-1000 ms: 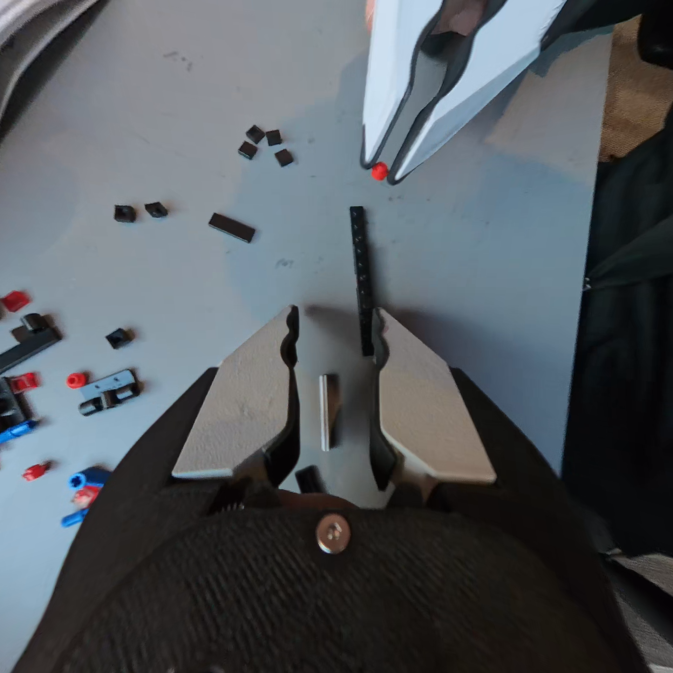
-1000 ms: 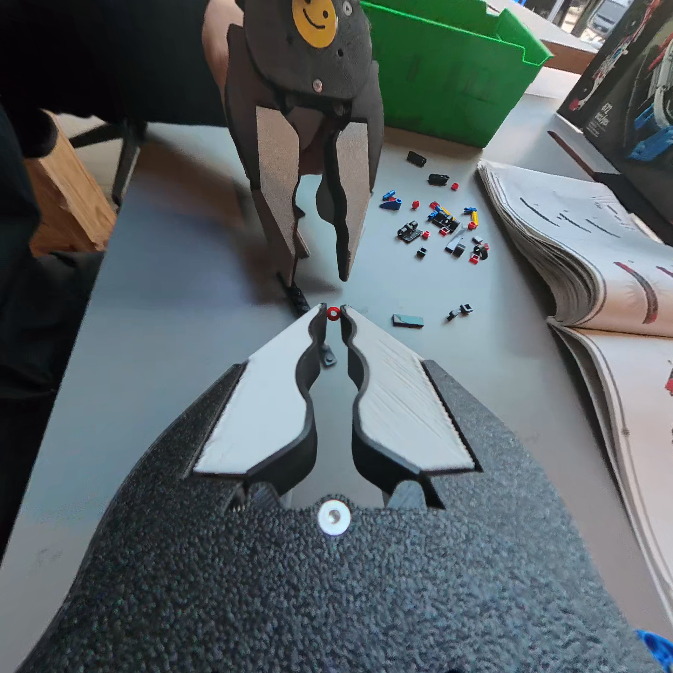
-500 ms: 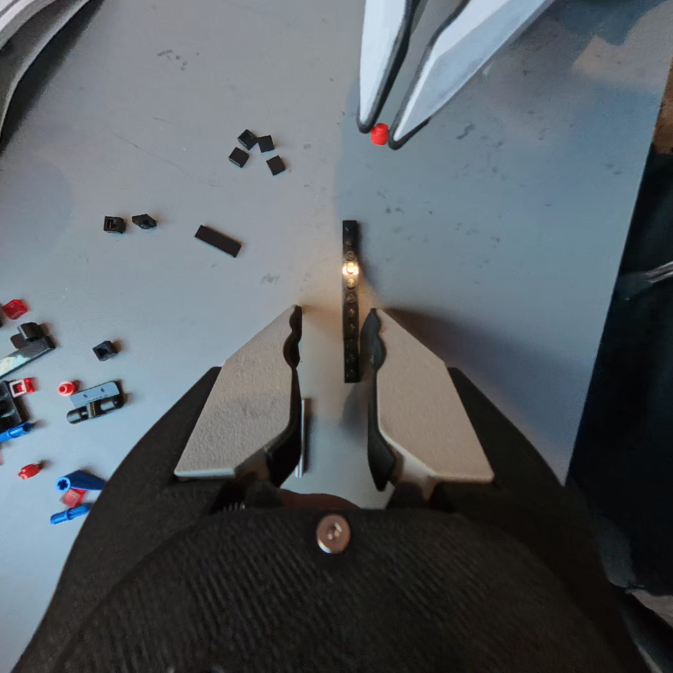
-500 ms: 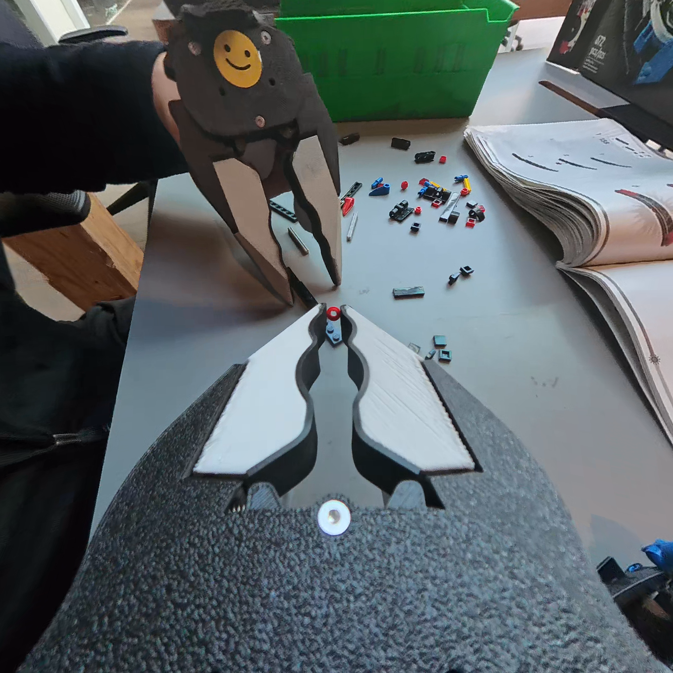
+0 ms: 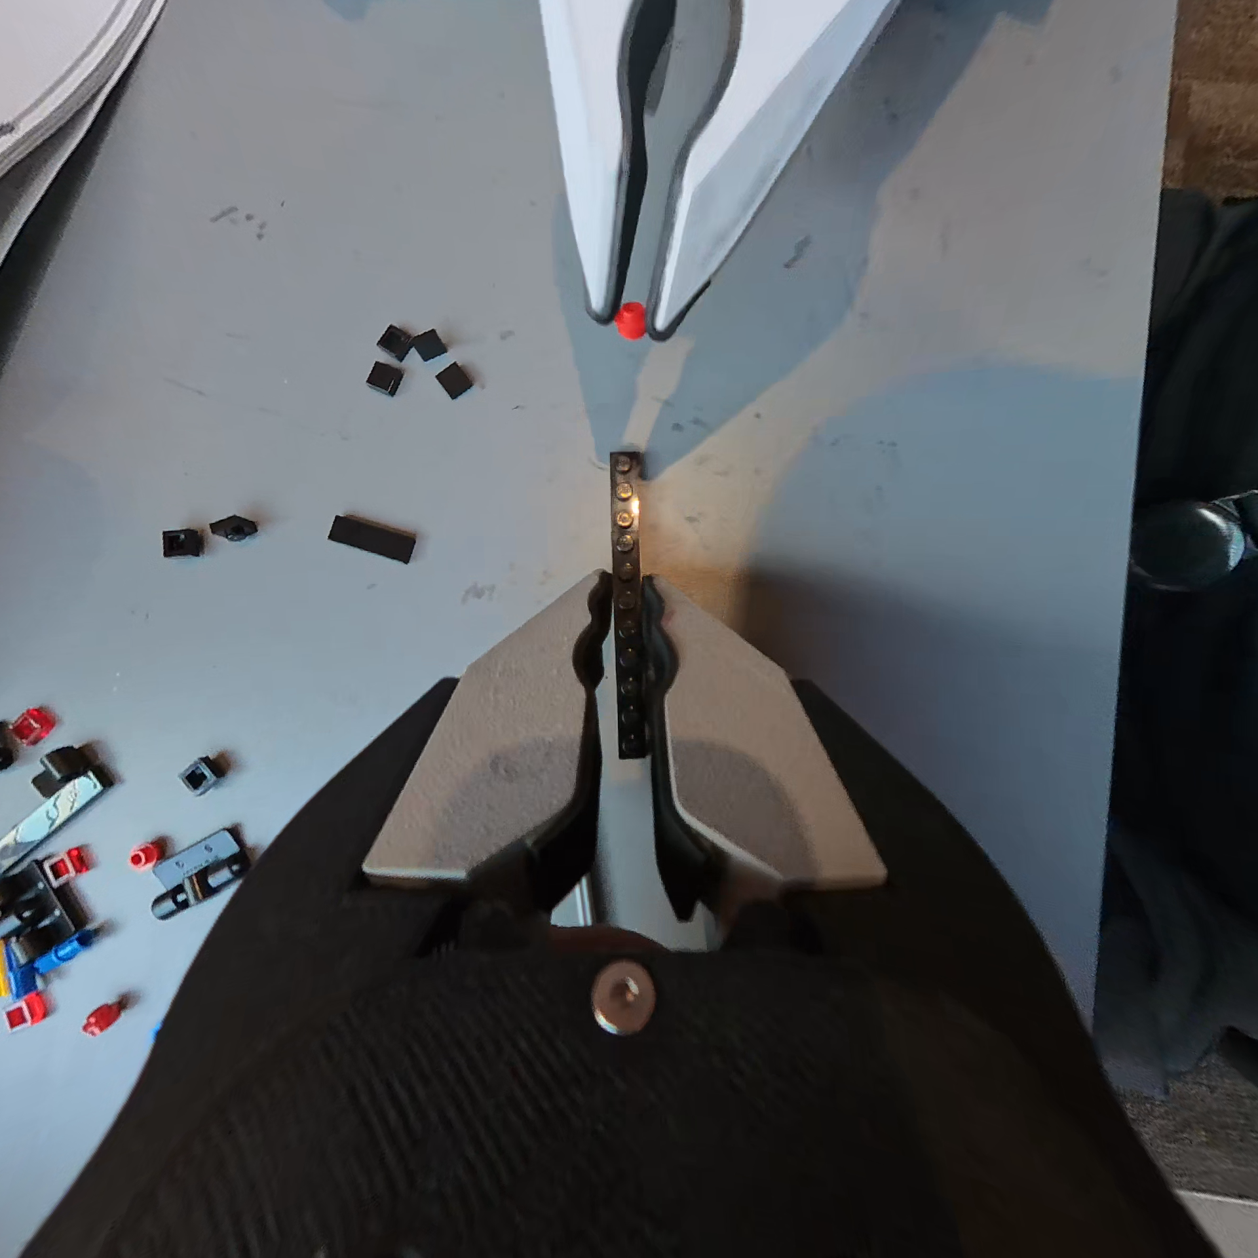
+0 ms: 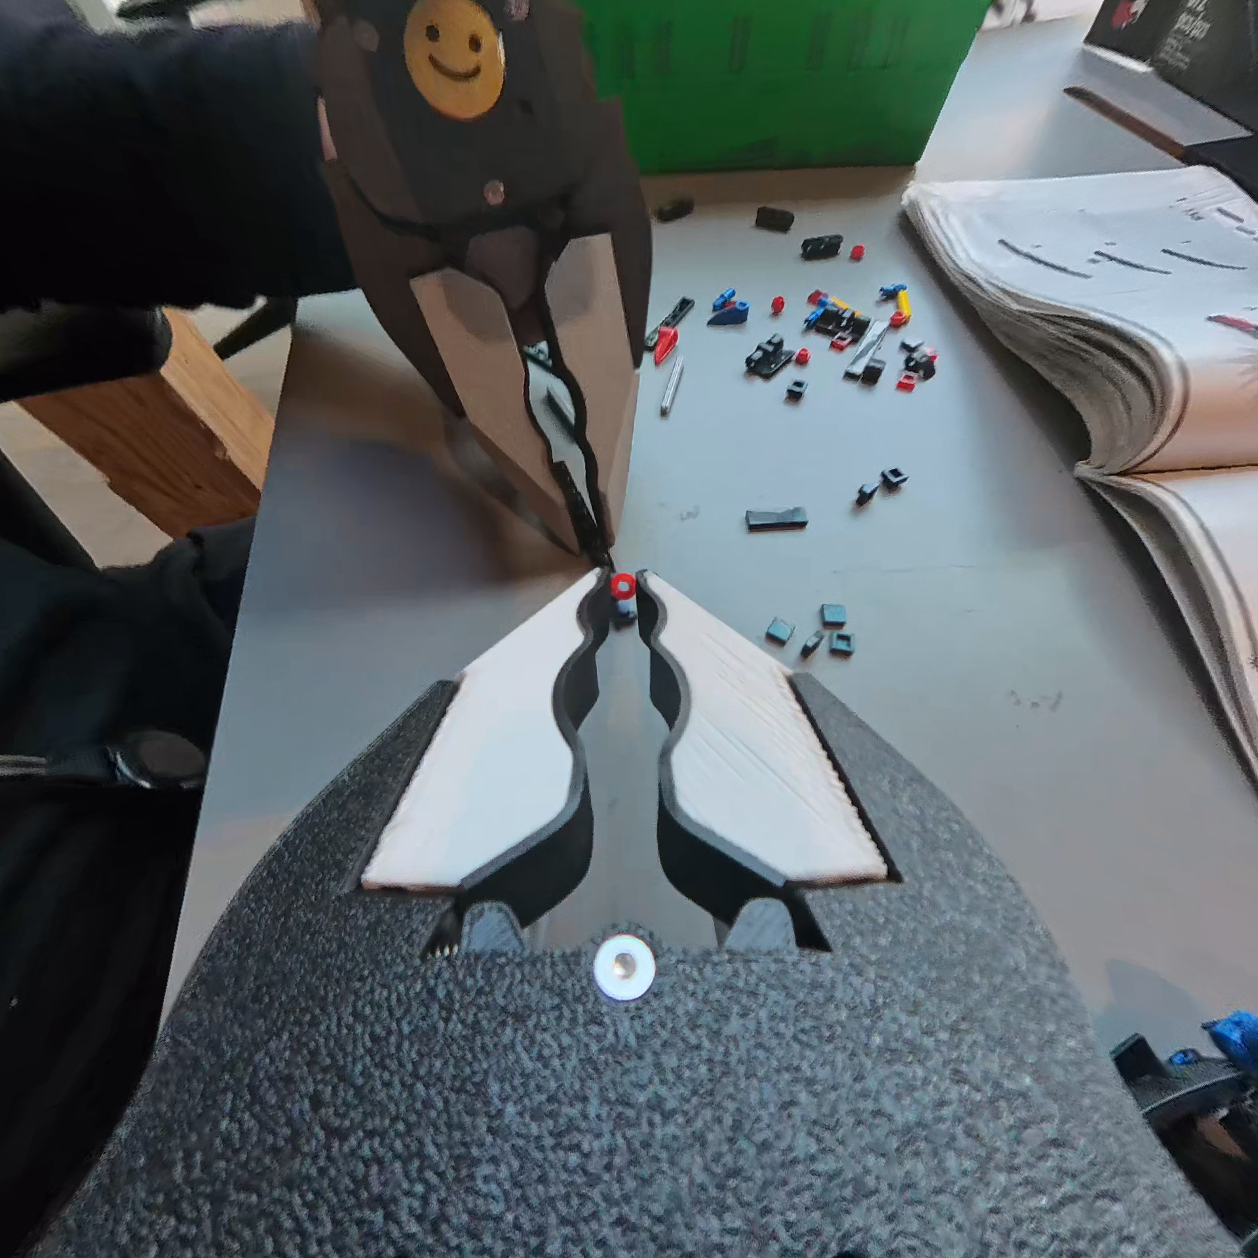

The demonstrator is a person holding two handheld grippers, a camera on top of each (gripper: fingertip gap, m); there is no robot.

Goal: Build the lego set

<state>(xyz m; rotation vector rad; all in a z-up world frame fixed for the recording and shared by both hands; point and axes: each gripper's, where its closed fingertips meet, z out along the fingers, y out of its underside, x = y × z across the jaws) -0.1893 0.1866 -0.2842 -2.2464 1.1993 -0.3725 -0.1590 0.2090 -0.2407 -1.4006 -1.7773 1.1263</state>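
Note:
A long black studded plate (image 5: 625, 517) lies lengthwise between my left gripper's fingers. My left gripper (image 5: 626, 578) is shut on it at the grey table's (image 5: 885, 544) surface, and the plate's far end sticks out past the tips. My right gripper (image 6: 621, 584) is shut on a small red round stud (image 6: 621, 585), held at its tips. In the left wrist view, the right gripper (image 5: 630, 327) and the red stud (image 5: 630, 320) hover a short way beyond the plate's far end. In the right wrist view, the left gripper (image 6: 599, 551) and the plate (image 6: 578, 500) sit just ahead.
Several small black tiles (image 5: 415, 361) and a flat black tile (image 5: 371, 538) lie to the left. A heap of loose red, blue and black pieces (image 6: 844, 327) lies farther off. An open instruction booklet (image 6: 1089, 306), a green bin (image 6: 749, 82) and the table edge (image 5: 1150, 476) bound the space. The gap from one gripper's tips to the other's is roughly 6 centimetres. The left tips stand about 7 centimetres off the flat black tile (image 5: 371, 538). It is also in sight in the right wrist view (image 6: 778, 520).
My left gripper has closed from open onto the black plate. My right gripper, still holding the red stud, has come nearer to the plate's far end.

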